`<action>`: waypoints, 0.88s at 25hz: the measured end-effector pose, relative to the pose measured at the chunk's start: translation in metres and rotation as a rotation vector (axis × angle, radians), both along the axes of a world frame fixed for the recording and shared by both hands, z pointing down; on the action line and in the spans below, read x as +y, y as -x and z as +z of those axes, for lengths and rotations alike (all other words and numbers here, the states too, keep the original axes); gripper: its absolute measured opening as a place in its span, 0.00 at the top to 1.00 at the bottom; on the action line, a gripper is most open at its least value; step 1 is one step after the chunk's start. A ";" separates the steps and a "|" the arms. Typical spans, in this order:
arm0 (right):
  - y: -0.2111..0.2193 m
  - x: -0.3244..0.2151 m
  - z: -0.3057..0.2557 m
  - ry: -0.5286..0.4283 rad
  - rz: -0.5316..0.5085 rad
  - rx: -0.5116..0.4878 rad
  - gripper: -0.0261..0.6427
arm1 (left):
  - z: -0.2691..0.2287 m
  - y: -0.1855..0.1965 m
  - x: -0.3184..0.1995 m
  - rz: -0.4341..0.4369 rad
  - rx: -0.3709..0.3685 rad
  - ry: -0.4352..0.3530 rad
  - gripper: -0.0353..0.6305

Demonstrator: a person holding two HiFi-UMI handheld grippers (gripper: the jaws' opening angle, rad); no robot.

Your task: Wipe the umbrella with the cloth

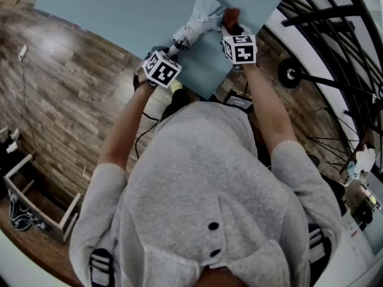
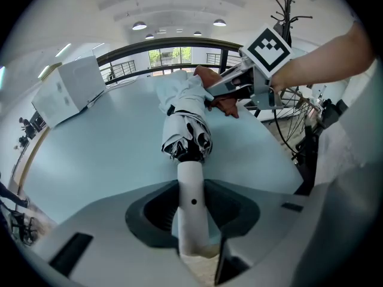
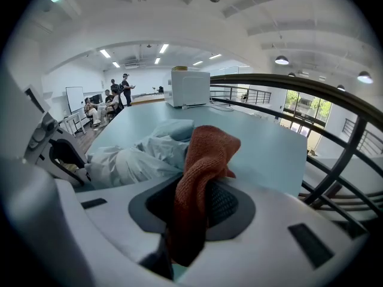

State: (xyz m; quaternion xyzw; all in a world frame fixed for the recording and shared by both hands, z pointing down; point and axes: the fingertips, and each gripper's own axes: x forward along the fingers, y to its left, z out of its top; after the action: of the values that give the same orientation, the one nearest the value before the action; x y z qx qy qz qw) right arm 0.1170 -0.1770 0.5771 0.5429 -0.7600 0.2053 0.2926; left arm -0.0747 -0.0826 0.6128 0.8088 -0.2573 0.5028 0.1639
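Note:
A folded pale blue-white umbrella point(image 1: 197, 23) lies on the light blue table point(image 1: 119, 11). My left gripper point(image 2: 191, 220) is shut on its white handle point(image 2: 192, 202), and the folded canopy point(image 2: 187, 121) stretches away from the jaws. My right gripper point(image 3: 191, 220) is shut on a rust-red knitted cloth point(image 3: 200, 178). The cloth point(image 1: 231, 18) sits against the umbrella's far part, and the canopy point(image 3: 143, 157) lies just left of it in the right gripper view. In the left gripper view the right gripper point(image 2: 239, 91) and cloth point(image 2: 221, 103) rest at the umbrella's far end.
A white box-shaped appliance point(image 2: 69, 91) stands at the table's far left side. A black railing point(image 3: 335, 154) and bicycle wheels point(image 1: 335, 82) are to the right of the table. A wooden crate point(image 1: 36, 208) sits on the wood floor at left. People stand far off in the room.

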 end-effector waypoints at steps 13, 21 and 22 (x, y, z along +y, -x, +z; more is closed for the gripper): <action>0.040 0.031 0.014 0.050 -0.166 -0.023 0.80 | 0.001 -0.006 0.000 0.016 -0.007 -0.007 0.73; 0.090 0.054 0.018 0.064 -0.299 -0.065 0.80 | 0.004 -0.009 0.003 0.008 -0.002 -0.013 0.72; 0.092 0.055 0.019 0.065 -0.308 -0.063 0.80 | 0.004 -0.010 0.003 0.008 -0.002 -0.013 0.72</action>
State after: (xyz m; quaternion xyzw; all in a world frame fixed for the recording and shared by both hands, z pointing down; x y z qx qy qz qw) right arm 0.0251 -0.1216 0.5958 0.4034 -0.8360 0.1992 0.3140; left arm -0.0649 -0.0798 0.6164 0.8104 -0.2577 0.5024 0.1564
